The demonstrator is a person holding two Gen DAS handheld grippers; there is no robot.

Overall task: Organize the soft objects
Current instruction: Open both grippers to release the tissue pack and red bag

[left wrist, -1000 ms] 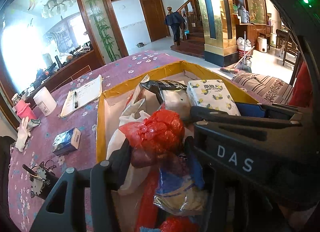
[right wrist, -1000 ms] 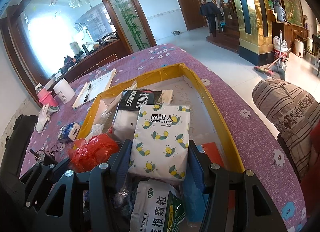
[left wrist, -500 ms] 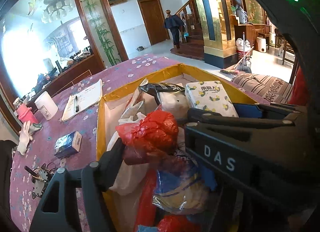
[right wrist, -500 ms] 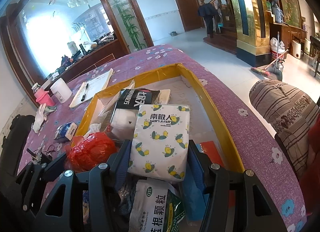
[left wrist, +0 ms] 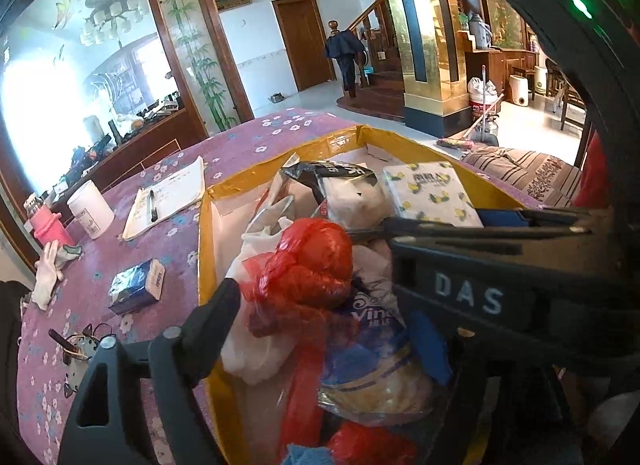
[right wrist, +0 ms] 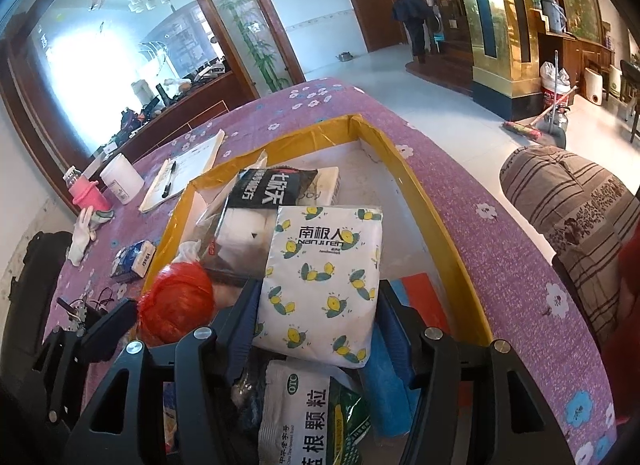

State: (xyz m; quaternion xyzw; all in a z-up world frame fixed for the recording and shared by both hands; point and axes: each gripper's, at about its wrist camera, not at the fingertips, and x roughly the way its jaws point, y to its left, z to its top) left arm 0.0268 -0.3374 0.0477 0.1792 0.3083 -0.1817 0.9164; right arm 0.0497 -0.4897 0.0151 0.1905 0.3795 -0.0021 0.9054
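Observation:
A yellow-rimmed box (right wrist: 436, 221) on the purple tablecloth holds soft packs. My right gripper (right wrist: 318, 305) is shut on a white tissue pack with lemon print (right wrist: 324, 277), held over the box. My left gripper (left wrist: 316, 297) is shut on a red plastic bag (left wrist: 308, 269) above the box's left side; that bag also shows in the right wrist view (right wrist: 176, 305). A black-and-white pack (right wrist: 268, 201), a white and green granule packet (right wrist: 308, 413) and a blue Vinda tissue pack (left wrist: 372, 341) lie in the box. The right gripper's body hides the box's right part in the left wrist view.
On the tablecloth left of the box lie a small blue tissue packet (left wrist: 138, 285), a notebook with a pen (left wrist: 168, 195), a white cup (left wrist: 90, 215), a pink bottle (left wrist: 48, 225), a white glove (left wrist: 46, 273) and a small wired gadget (left wrist: 80, 349). A striped cushion (right wrist: 576, 201) is at the right.
My left gripper with the red bag has risen and shifted slightly left over the box. My right gripper still holds the lemon-print pack in nearly the same place.

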